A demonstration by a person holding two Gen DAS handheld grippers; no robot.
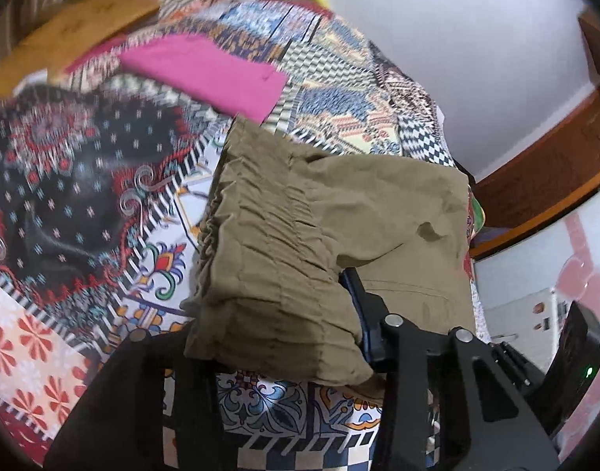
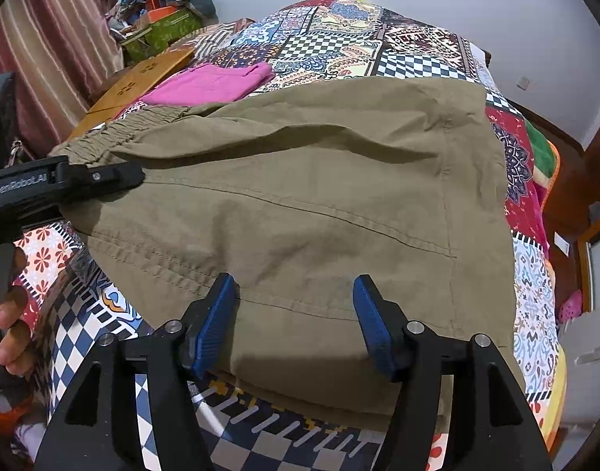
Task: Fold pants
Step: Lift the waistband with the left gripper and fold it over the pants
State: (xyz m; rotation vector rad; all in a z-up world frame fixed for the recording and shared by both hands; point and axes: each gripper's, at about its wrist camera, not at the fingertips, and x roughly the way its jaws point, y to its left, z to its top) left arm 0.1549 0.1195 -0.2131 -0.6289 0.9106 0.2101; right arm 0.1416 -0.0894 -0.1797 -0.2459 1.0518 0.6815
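Folded olive-khaki pants (image 2: 300,196) lie on a patchwork bedspread (image 2: 531,294). In the left wrist view the elastic waistband end of the pants (image 1: 276,259) drapes over my left gripper (image 1: 284,337) and hides its left finger; one blue pad (image 1: 354,294) shows at the cloth's edge. Whether the jaws grip the cloth is hidden. In the right wrist view the left gripper (image 2: 103,178) lies on the waistband corner at the left. My right gripper (image 2: 296,314) is open, its blue pads (image 2: 217,322) spread over the pants' near edge.
A folded pink garment (image 2: 217,82) lies further back on the bed, also in the left wrist view (image 1: 205,70). A wooden board (image 2: 139,78) and cluttered boxes (image 2: 162,19) stand at the back left by a striped curtain. The bed's right edge drops to a wooden frame (image 1: 543,184).
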